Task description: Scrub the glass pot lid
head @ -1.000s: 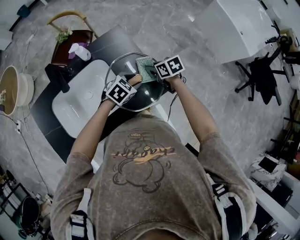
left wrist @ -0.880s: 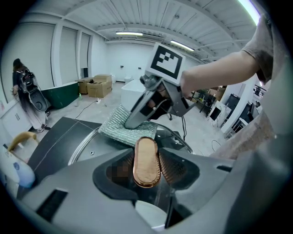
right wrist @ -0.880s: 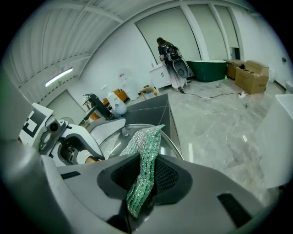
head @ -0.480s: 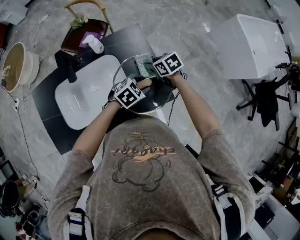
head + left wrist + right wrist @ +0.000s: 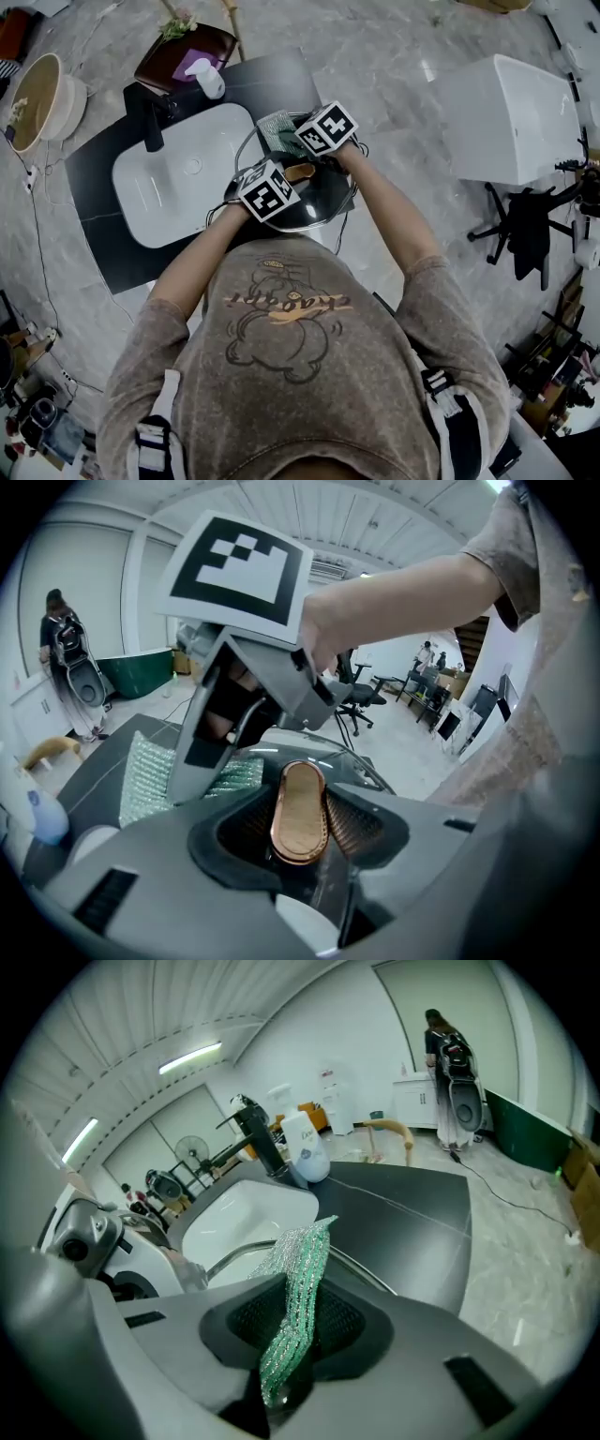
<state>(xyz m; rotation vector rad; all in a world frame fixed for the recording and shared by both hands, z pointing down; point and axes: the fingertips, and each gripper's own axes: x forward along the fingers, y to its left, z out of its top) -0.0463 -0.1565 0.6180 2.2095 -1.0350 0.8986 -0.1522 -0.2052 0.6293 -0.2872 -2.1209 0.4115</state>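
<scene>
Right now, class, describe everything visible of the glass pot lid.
The glass pot lid is round, clear glass with a metal rim and a copper-coloured oval handle. It sits over the dark counter beside the white sink. The left gripper clamps the handle; the right gripper holds a green cloth at its far rim.

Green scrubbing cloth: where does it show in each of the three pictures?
Head view: cloth upper middle, at the far rim of the glass lid.
Left gripper view: cloth lower left.
Right gripper view: cloth centre, clamped in the right gripper.
Shared landmark: the glass lid, in all three.
</scene>
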